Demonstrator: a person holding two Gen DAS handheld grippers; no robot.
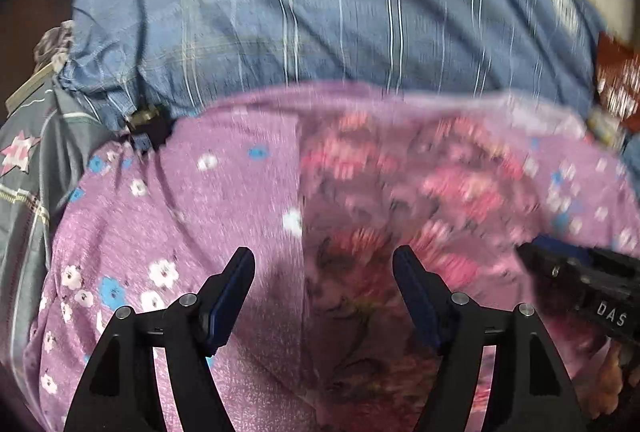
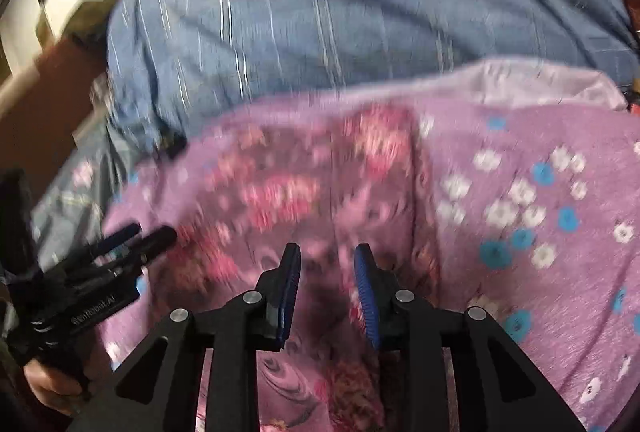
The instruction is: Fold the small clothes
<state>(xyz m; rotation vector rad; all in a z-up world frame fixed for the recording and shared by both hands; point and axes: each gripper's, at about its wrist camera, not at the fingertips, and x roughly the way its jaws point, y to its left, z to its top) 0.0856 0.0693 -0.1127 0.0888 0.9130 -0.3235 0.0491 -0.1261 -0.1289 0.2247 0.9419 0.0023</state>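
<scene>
Blue striped bedsheet [image 1: 320,12] under everything, and spread on it right below me lies the purple flowered garment [image 1: 208,192], its pink printed panel [image 2: 280,188] in the middle. It looks flat with no fold made yet, so most work remains. My left gripper [image 1: 324,272] hangs spread wide, empty. My right gripper [image 2: 327,268] hangs narrowly parted, nothing between the pads.

- Left tongs [image 1: 324,264]: matte black angular arms, dark blue pads, silver round screws at the pivots.
- Right tongs [image 2: 327,264]: same black frame, ribbed blue pads, white lettering on the body.
</scene>
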